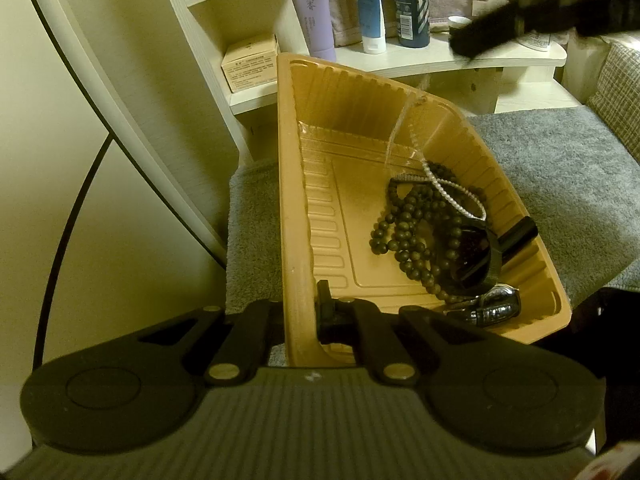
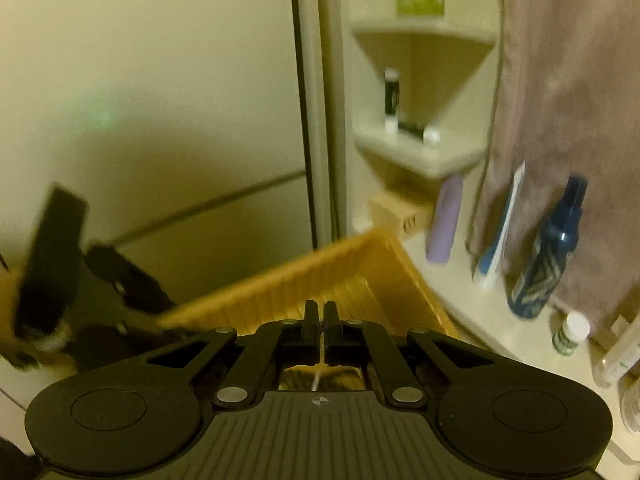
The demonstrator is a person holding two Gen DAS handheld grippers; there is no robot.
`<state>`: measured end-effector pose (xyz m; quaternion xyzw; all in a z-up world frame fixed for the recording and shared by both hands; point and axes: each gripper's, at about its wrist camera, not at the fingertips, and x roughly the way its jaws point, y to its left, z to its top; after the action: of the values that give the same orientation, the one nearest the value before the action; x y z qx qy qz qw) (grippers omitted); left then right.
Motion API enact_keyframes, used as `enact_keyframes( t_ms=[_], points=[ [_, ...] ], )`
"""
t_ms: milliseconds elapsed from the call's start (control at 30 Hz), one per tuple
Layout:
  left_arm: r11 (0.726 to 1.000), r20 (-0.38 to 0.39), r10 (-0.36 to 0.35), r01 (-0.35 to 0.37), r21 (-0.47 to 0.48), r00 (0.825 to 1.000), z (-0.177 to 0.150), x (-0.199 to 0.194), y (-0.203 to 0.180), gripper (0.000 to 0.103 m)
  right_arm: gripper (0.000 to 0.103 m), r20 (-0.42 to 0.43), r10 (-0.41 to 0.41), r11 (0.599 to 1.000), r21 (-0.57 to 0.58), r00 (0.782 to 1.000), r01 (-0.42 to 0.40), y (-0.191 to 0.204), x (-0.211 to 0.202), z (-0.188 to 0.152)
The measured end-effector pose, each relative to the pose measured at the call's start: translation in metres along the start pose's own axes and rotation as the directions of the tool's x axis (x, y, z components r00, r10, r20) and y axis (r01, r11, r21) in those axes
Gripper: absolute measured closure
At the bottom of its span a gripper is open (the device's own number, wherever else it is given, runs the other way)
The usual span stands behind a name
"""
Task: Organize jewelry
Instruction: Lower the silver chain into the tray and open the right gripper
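An orange plastic tray point(image 1: 320, 128) rests on a grey mat. My left gripper point(image 1: 304, 312) is shut on the tray's near left wall. The tray holds a dark bead necklace point(image 1: 404, 236), dark sunglasses point(image 1: 468, 256), a wristwatch point(image 1: 496, 304) and part of a white pearl strand point(image 1: 452, 196). The strand rises out of the tray toward my right gripper point(image 1: 520, 12), blurred at top right. In the right wrist view my right gripper point(image 2: 320, 316) is shut on the pale strand point(image 2: 318, 376) above the tray point(image 2: 340, 272).
Wooden corner shelves point(image 1: 440, 60) behind the tray carry a lilac bottle point(image 1: 316, 12), a blue tube point(image 1: 368, 4), a dark blue bottle point(image 1: 412, 4) and a cardboard box point(image 1: 250, 64). A pink towel point(image 2: 568, 100) hangs at the right. A white cabinet door point(image 1: 80, 160) stands at the left.
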<state>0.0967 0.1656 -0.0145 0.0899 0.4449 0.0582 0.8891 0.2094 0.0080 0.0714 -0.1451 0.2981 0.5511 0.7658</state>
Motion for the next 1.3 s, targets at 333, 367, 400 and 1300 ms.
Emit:
enact_keyframes(
  t_ms=[333, 367, 400, 1300],
  points=[
    [1.000, -0.001, 0.000, 0.000, -0.001, 1.000, 0.000, 0.000, 0.000, 0.099, 0.101, -0.172, -0.032, 0.993, -0.121, 0.985, 0.011, 0.003, 0.041, -0.038],
    [1.000, -0.001, 0.000, 0.000, -0.001, 1.000, 0.000, 0.000, 0.000, 0.099, 0.101, -0.179, -0.033, 0.993, -0.113, 0.983, 0.012, 0.002, 0.044, -0.040],
    [1.000, -0.001, -0.001, 0.001, -0.001, 1.000, 0.000, 0.000, 0.000, 0.099, 0.101, -0.181, -0.031, 0.995, -0.104, 0.983, 0.012, 0.000, 0.045, -0.042],
    [0.999, 0.000, -0.033, 0.033, -0.042, 0.999, -0.004, 0.003, 0.010, 0.099, 0.052, -0.193, -0.214, 0.973, -0.129, 0.957, 0.192, 0.001, 0.049, -0.044]
  ],
)
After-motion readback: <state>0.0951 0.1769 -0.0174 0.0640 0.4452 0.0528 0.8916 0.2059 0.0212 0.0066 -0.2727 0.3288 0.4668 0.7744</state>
